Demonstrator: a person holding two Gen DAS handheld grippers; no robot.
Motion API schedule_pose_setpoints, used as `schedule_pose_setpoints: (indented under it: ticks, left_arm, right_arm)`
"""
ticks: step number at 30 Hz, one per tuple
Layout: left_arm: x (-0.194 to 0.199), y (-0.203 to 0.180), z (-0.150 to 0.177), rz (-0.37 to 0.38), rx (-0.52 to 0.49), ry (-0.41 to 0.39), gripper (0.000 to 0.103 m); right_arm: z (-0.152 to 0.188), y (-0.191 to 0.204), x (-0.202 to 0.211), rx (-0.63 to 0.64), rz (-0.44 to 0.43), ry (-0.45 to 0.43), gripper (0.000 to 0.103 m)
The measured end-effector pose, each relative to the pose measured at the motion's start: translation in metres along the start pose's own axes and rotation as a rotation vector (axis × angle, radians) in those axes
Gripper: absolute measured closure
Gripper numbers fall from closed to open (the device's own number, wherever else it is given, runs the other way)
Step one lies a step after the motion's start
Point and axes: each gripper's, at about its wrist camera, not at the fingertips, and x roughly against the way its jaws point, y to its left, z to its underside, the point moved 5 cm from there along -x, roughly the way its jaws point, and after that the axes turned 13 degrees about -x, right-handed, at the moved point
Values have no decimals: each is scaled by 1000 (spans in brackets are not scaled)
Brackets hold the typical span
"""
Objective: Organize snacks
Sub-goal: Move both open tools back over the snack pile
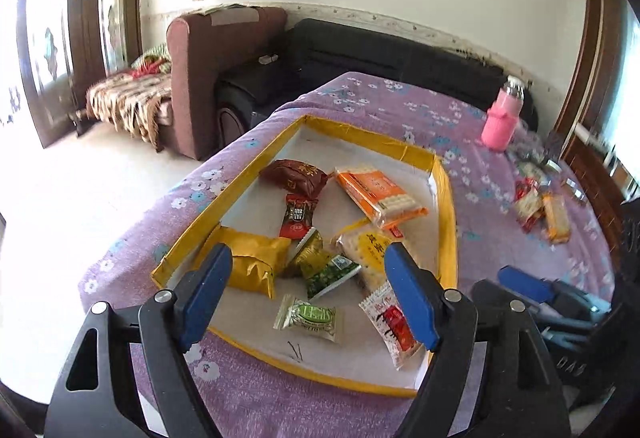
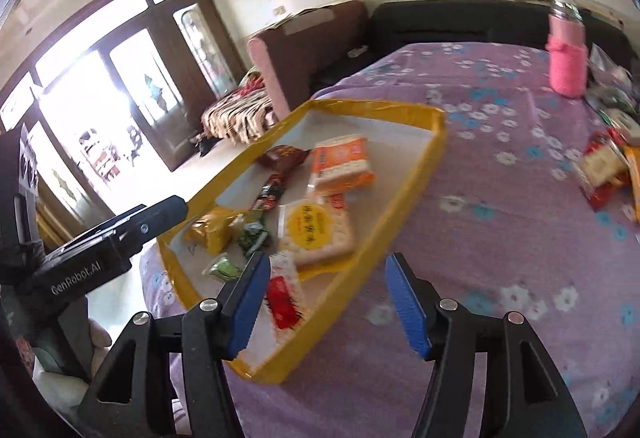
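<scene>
A shallow tray with a yellow rim (image 1: pixel 445 198) lies on the purple flowered cloth and holds several snack packets. Among them are an orange cracker pack (image 1: pixel 376 194), a brown packet (image 1: pixel 294 176), a yellow packet (image 1: pixel 252 262), a green-and-white sweet (image 1: pixel 308 318) and a red-and-white packet (image 1: pixel 394 322). My left gripper (image 1: pixel 306 258) hangs open above the tray's near half with nothing between its fingers. My right gripper (image 2: pixel 328 266) is open over the tray's near right rim (image 2: pixel 360 266), also empty. The red-and-white packet (image 2: pixel 284 298) lies in the tray beside its left finger. More loose snacks (image 1: pixel 540 206) lie on the cloth at the right.
A pink bottle (image 1: pixel 502 118) stands at the far right of the cloth, with clutter behind it. A brown sofa (image 1: pixel 192 78) and a black sofa (image 1: pixel 360 54) stand beyond the table's far edge. Glass doors (image 2: pixel 120 90) are at the left.
</scene>
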Motion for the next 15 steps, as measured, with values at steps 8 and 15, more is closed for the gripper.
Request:
schedule_pose_setpoints:
  ticks: [8, 15]
  left_arm:
    - [5, -29, -1, 15, -64, 6, 24]
    - [12, -45, -7, 27, -85, -4, 24]
  right_arm:
    - [2, -32, 17, -67, 4, -17, 39]
    - [3, -41, 20, -53, 8, -28, 36]
